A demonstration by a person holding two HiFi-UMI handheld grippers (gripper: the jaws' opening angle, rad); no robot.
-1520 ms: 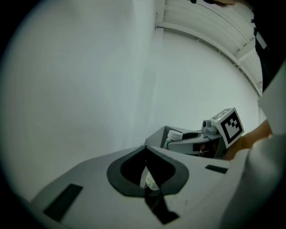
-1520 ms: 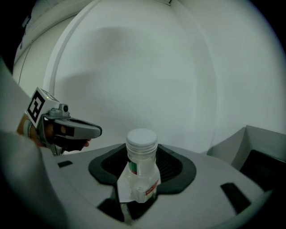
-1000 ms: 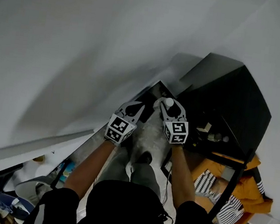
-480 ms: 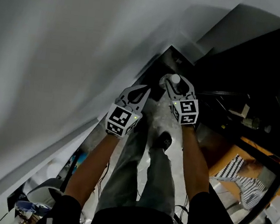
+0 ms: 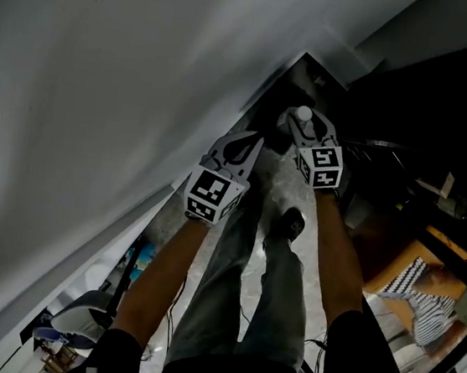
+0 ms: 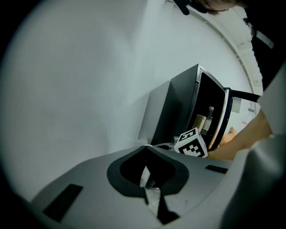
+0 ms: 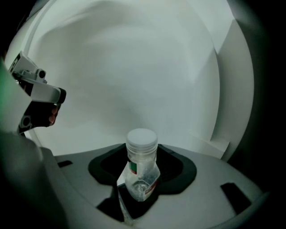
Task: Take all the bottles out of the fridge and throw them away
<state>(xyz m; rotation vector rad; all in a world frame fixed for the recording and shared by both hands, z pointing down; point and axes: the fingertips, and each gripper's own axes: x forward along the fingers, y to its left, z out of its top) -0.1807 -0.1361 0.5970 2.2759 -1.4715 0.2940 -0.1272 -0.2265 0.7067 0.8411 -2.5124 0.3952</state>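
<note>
At frame centre, my right tongs (image 5: pixel 300 124) clamp a clear white-capped bottle (image 7: pixel 140 172), while my left tongs (image 5: pixel 250 145) beside them are closed on nothing.

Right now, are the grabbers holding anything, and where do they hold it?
The right gripper holds a small clear bottle with a white cap, pinched around its lower body. The left gripper is shut and holds nothing.

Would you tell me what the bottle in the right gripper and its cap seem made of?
Bottle: probably clear, glossy plastic, since its wall is see-through with bright glints; glass cannot be ruled out. Cap: likely opaque white plastic, matte, evenly dull.
</note>
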